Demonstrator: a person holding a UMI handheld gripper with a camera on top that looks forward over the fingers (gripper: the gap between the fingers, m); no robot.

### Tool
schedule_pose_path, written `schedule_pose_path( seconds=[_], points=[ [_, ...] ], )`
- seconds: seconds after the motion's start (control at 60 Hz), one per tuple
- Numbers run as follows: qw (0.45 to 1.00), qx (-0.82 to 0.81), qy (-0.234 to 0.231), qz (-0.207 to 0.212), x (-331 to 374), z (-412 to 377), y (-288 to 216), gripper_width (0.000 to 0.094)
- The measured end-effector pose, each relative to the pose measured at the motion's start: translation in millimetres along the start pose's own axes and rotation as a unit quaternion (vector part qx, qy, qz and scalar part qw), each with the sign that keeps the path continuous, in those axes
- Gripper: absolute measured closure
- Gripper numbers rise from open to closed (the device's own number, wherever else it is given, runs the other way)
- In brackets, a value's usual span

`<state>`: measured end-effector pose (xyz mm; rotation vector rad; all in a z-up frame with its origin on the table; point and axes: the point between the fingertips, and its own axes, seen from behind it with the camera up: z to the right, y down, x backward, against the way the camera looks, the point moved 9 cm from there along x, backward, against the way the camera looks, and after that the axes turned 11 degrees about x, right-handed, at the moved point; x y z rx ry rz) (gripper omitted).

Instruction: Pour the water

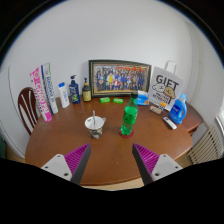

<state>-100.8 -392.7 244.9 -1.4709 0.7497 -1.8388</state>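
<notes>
A green plastic bottle (129, 120) stands upright near the middle of the round wooden table (110, 150). Just left of it stands a small white cup (94, 125) with something thin sticking up from it. My gripper (111, 158) is open and empty, its two fingers with magenta pads (76, 157) spread wide over the table's near part. The bottle and the cup are well beyond the fingertips, the bottle ahead of the right finger, the cup ahead of the left.
At the table's far side are a framed group photo (120, 76), several bottles (73, 92), a pink box (42, 92), a "GIFT" card (165, 84) and a blue jug (178, 106). Green items (111, 100) lie before the photo. Chairs stand at left (28, 104) and right (207, 143).
</notes>
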Motion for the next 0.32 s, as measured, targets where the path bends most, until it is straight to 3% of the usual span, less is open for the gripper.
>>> schedule_pose_path(
  seconds=[0.317],
  points=[
    [1.0,0.027,0.004,0.001,29,-3,6,0.0078]
  ],
)
